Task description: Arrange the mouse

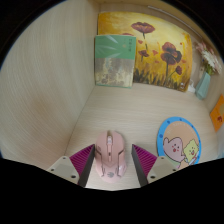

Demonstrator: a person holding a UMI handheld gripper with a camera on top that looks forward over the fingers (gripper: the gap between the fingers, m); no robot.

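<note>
Ahead of me lies a pale wooden tabletop (60,100). At its far edge two flat panels stand upright, side by side: a greenish square canvas with a pale floral print (114,60) and a wider yellow painting of dark red poppies (160,52). Nearer, to my right, a round blue cartoon-printed mat (180,143) lies flat on the wood.

Soft, even room light, fairly bright — no harsh glare. Faint shadow hugs the mouse (111,154). Strong fisheye bending outward; the far paintings (150,50) look slightly soft.
</note>
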